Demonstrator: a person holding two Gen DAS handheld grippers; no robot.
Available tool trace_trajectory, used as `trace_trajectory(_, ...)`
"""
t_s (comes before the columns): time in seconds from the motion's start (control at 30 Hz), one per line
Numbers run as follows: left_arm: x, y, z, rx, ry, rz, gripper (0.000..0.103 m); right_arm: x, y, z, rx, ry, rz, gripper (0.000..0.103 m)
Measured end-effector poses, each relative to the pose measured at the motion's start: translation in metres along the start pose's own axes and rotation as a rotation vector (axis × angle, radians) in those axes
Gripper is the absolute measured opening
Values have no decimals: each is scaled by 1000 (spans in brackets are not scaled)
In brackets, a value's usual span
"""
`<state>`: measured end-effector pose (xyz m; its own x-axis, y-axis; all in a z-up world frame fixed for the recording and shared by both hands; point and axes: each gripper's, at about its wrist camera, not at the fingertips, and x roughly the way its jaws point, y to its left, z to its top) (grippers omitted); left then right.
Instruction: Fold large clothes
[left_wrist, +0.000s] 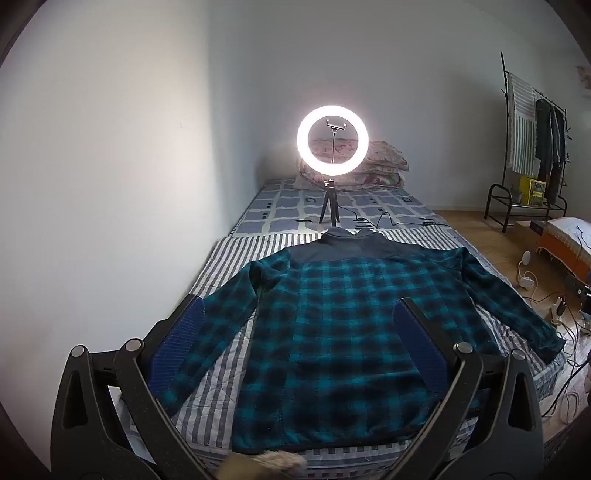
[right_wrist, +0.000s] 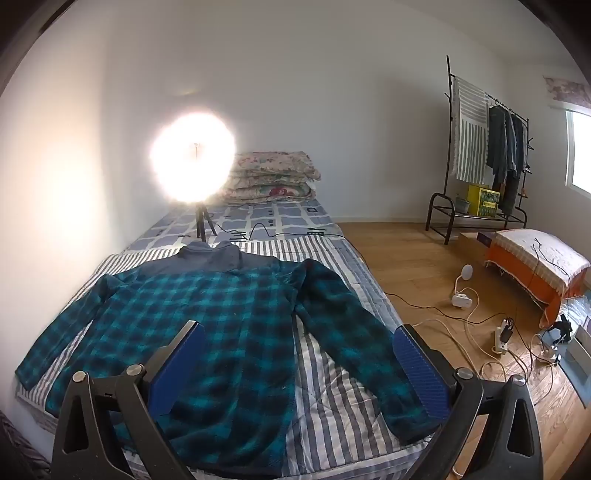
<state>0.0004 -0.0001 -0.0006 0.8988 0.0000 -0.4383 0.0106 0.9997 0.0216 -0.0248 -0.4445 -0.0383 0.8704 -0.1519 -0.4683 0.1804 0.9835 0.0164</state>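
A teal and black plaid jacket (left_wrist: 332, 332) with a dark grey yoke and collar lies flat on the striped bed cover (left_wrist: 229, 254), back side up, both sleeves spread outward. My left gripper (left_wrist: 299, 314) hovers open above the jacket's lower left part, its blue pads wide apart with nothing between them. In the right wrist view the same jacket (right_wrist: 207, 317) fills the near bed. My right gripper (right_wrist: 299, 332) is open above the gap between the body and the right sleeve (right_wrist: 351, 343), holding nothing.
A lit ring light (left_wrist: 332, 136) on a small tripod stands mid-bed, its cable trailing right. Folded floral quilts (right_wrist: 273, 177) sit at the bed's far end. A white wall borders the bed's left side. Cables and a power strip (right_wrist: 502, 336) litter the wood floor; a clothes rack (right_wrist: 487, 147) stands beyond.
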Motion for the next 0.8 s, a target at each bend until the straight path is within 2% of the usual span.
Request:
trace_trajectory(0.37,-4,0,-9,6,-18,17,103,0,1,-1,11,3,9,103)
trace_trajectory(0.8,-2,3,2,4,-14,25,103,-1,5,0,15,4,10,103)
